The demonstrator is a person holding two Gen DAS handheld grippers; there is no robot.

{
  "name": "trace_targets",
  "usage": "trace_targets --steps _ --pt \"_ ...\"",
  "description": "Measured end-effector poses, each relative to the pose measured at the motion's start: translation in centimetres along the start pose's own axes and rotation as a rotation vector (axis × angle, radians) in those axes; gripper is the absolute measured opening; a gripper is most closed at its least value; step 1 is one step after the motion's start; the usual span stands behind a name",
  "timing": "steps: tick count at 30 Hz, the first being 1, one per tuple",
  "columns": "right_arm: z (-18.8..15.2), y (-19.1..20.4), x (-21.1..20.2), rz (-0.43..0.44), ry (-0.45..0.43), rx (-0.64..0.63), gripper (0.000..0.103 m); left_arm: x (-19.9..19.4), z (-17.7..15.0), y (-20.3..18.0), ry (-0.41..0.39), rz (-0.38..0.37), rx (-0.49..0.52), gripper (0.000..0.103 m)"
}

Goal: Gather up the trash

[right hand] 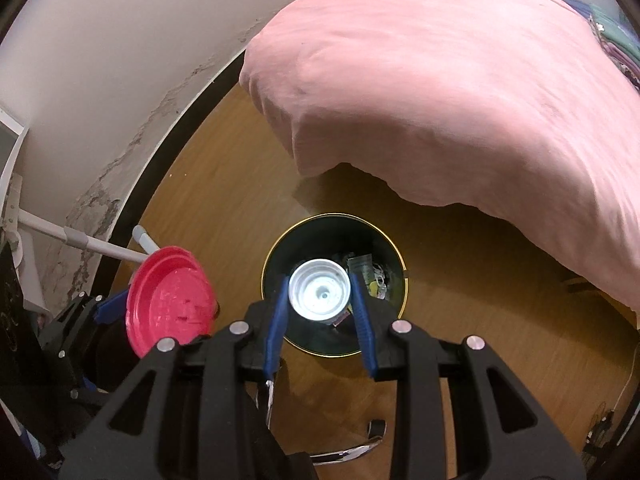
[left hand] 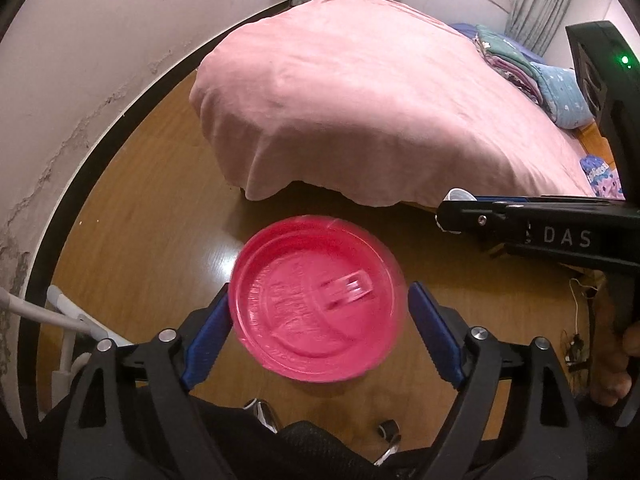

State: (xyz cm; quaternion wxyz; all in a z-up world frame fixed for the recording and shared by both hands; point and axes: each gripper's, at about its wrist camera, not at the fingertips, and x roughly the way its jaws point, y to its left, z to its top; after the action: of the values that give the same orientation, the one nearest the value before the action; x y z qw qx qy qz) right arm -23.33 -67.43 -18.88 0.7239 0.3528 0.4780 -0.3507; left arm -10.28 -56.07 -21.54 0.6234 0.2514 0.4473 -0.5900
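The only lettering that reads clearly is "DAS", in pale grey capitals on the side of the black plastic right gripper (left hand: 456,216) where it reaches in from the right edge of the left wrist view. The round pink plastic lid (left hand: 318,300) carries raised moulded lettering in a ring and across its centre, but it is blurred and cannot be read in either view. A printed wrapper inside the round black bin (right hand: 276,256) is too small to read.
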Motion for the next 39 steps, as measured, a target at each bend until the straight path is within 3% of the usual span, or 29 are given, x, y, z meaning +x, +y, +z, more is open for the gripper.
trace_targets --steps 4,5,8,13,14,18,22,26,29,33,35,39 --pt "-0.1 0.1 0.0 0.000 -0.003 0.000 0.031 0.1 0.0 -0.2 0.003 -0.003 0.008 0.087" --pt "-0.2 0.2 -0.1 0.001 -0.004 0.002 0.034 0.0 0.1 -0.4 0.002 -0.001 0.007 0.087" --pt "-0.2 0.1 -0.3 -0.001 -0.016 0.005 0.056 0.1 0.1 -0.4 0.011 0.005 0.009 0.088" --pt "0.0 0.1 -0.7 -0.005 -0.036 0.005 0.062 -1.2 -0.1 0.3 0.005 0.015 0.003 0.088" --pt "0.0 0.2 -0.8 -0.007 -0.043 0.004 0.067 -1.6 -0.1 0.4 -0.001 0.019 0.004 0.088" --pt "0.7 1.5 -1.6 -0.015 -0.093 -0.034 0.082 -5.4 0.0 1.2 -0.049 0.063 -0.002 0.091" --pt "1.5 5.6 -3.1 -0.045 -0.151 -0.135 0.088 -12.2 -0.4 3.3 -0.128 0.136 -0.037 0.092" --pt "2.5 13.5 -5.9 0.071 -0.212 -0.269 0.091 -20.1 -2.3 7.6 -0.203 0.201 -0.127 0.093" --pt "2.5 22.2 -8.4 0.176 -0.261 -0.454 0.093 -26.2 -4.9 12.3 -0.246 0.333 -0.220 0.094" --pt "1.5 32.6 -10.9 0.302 -0.297 -0.637 0.095 -35.0 -8.5 20.2 -0.326 0.531 -0.496 0.094" --pt "0.7 37.3 -12.1 0.374 -0.306 -0.714 0.096 -38.2 -10.4 22.4 -0.368 0.563 -0.593 0.095" --pt "-1.7 45.4 -13.6 0.499 -0.306 -0.844 0.096 -43.5 -16.1 25.0 -0.384 0.740 -0.702 0.096"
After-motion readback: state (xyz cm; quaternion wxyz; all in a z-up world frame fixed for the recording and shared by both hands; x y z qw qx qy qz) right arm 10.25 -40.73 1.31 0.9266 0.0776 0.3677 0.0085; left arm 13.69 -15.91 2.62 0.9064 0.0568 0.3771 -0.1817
